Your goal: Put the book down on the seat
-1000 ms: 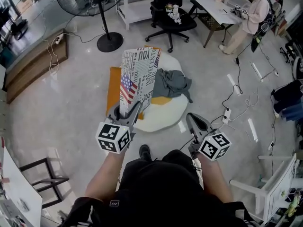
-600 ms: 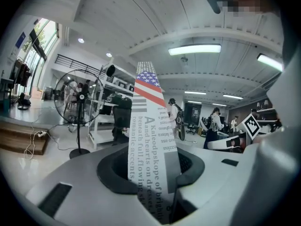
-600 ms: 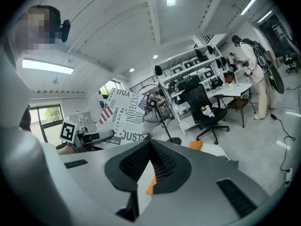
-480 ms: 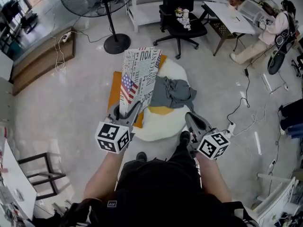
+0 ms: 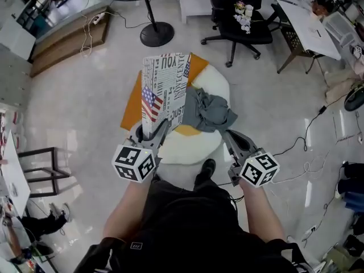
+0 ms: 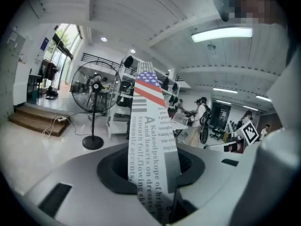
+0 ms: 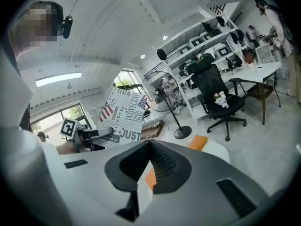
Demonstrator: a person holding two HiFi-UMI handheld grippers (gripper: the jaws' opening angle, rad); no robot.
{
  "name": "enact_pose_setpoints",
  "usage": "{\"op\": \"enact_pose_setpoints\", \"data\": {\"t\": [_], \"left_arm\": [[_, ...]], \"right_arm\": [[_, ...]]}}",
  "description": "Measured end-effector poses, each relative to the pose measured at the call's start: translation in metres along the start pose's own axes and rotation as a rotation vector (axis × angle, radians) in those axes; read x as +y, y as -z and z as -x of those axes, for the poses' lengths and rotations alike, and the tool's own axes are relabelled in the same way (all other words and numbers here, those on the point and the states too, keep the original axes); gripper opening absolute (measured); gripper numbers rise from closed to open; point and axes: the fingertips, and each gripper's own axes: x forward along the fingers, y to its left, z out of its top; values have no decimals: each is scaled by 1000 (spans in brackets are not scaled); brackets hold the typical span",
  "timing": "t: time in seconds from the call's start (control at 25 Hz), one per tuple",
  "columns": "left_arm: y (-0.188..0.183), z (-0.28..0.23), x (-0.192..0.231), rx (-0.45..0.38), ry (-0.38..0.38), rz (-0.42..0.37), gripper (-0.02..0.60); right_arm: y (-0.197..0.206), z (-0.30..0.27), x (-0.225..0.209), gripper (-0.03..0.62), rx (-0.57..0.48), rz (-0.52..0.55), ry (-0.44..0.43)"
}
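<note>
A book with a newsprint cover and a US flag stands upright, and my left gripper is shut on its lower edge. In the left gripper view the book's spine rises from between the black pads. The seat is a low white round cushion just ahead of the book, with an orange patch and a crumpled grey cloth on it. My right gripper hovers at the seat's right edge, shut with nothing in it. The right gripper view shows the book at its left.
An orange mat lies under the seat's left side. Behind it stand a fan on a round base, a black office chair and a desk. Cables run along the floor at right. A black metal frame is at left.
The person has stepped forward, so the seat sits closer and a shoe shows at its near edge. The book stays upright in the left gripper, and both grippers keep their stance.
</note>
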Motion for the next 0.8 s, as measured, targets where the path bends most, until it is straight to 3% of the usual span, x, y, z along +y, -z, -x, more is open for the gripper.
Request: {"op": "enact_pose_setpoints", "data": {"t": [0.2, 0.4, 0.64, 0.8], "left_arm": [[39, -36, -26, 63, -50, 73, 155], [72, -65, -8, 105, -67, 134, 155], [158, -103, 18, 159, -79, 229, 156], [218, -134, 42, 188, -89, 266, 156]], "right_arm": [[6, -3, -49, 15, 69, -23, -44], [24, -38, -57, 15, 166, -27, -84], [90, -90, -79, 15, 313, -29, -111], [134, -137, -102, 15, 346, -39, -132]]}}
